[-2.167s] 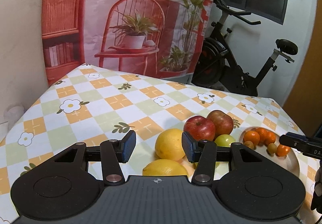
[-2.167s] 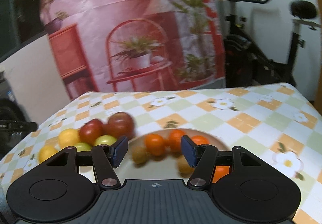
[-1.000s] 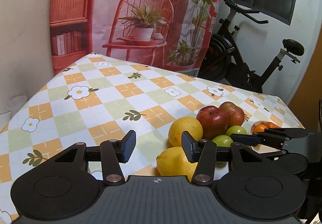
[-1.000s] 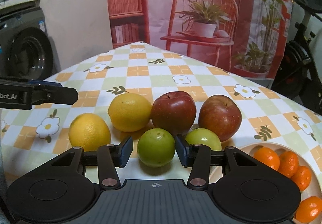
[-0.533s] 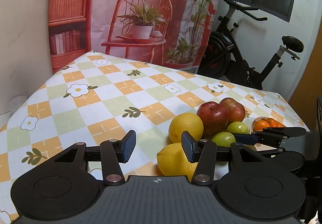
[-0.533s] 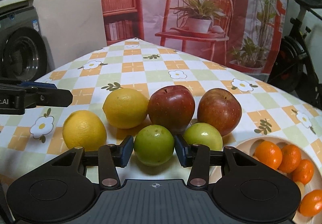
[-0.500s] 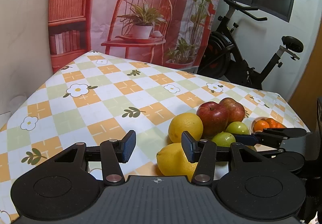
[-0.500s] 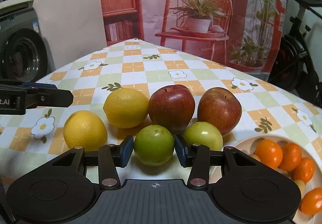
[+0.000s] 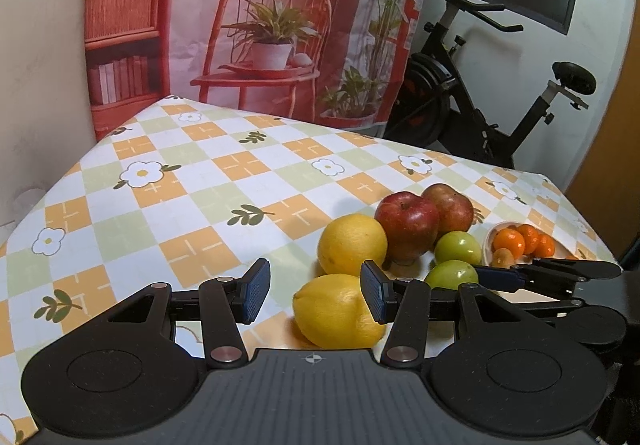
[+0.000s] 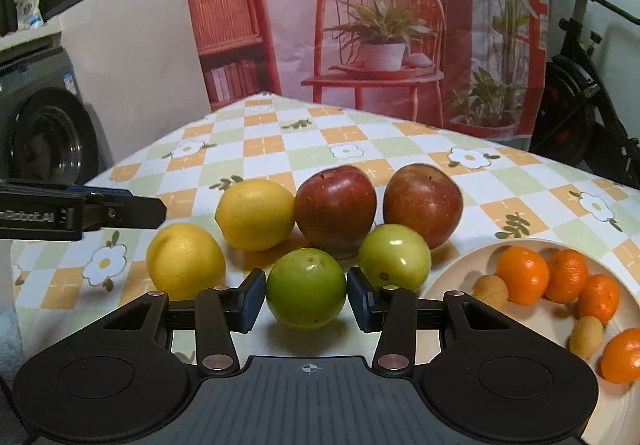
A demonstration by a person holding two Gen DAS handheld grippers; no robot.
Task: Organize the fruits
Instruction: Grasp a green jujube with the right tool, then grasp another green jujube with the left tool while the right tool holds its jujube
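Two yellow lemons (image 10: 185, 260) (image 10: 256, 214), two red apples (image 10: 335, 206) (image 10: 423, 203) and two green apples (image 10: 306, 288) (image 10: 394, 255) sit grouped on the checkered tablecloth (image 10: 360, 149). My right gripper (image 10: 306, 298) is open, its pads either side of the near green apple, close to it. My left gripper (image 9: 313, 292) is open and empty, the near lemon (image 9: 338, 310) just beyond its right pad. The right gripper also shows in the left wrist view (image 9: 520, 277).
A beige plate (image 10: 460, 265) at the right holds several small oranges (image 10: 522, 274) and brownish small fruits (image 10: 490, 288). The left gripper's finger (image 10: 80, 211) reaches in from the left. An exercise bike (image 9: 488, 101) stands behind the table.
My right gripper swung from the plate to the fruit group and moved in around the near green apple. My left gripper drifted left and back a little; the fruits have not moved.
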